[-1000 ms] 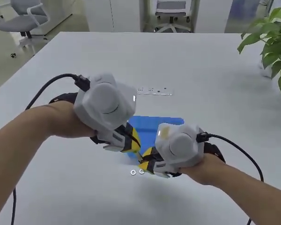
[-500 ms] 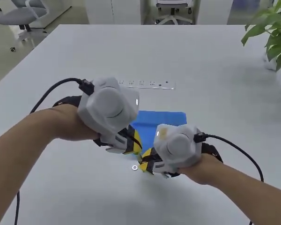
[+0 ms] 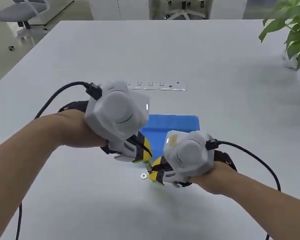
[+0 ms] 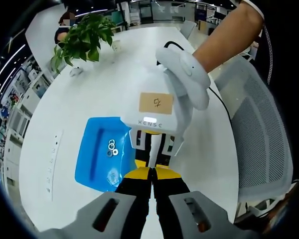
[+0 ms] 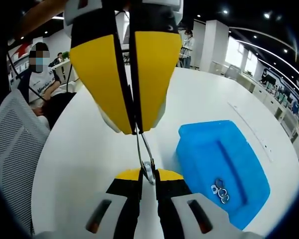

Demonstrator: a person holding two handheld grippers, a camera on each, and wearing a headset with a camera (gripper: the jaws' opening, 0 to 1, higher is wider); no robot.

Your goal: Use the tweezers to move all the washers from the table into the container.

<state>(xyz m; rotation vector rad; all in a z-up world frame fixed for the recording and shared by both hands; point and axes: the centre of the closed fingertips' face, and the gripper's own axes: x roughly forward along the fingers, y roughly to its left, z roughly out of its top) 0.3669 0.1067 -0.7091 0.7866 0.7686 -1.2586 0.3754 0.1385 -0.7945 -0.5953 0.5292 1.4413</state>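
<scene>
Right gripper view: tweezers (image 5: 139, 148) point lengthwise from my left tool (image 5: 134, 129) into my right tool (image 5: 142, 177). Both tools pinch them tight.

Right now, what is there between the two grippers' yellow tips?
Thin metal tweezers, running from the left gripper down to the right gripper, with what looks like a washer at their tip. The right gripper view shows it.

cannot see the near edge of the container (image 3: 177, 121) in the head view, covered by the left gripper (image 3: 141, 150) and right gripper (image 3: 157, 174). cannot tell whether the tweezers (image 5: 142, 149) tips, just left of the container in the right gripper view, grip anything, nor whether the right gripper's fingers (image 5: 170, 175) press them. too small to count the washers (image 5: 220, 191) inside the container.
</scene>
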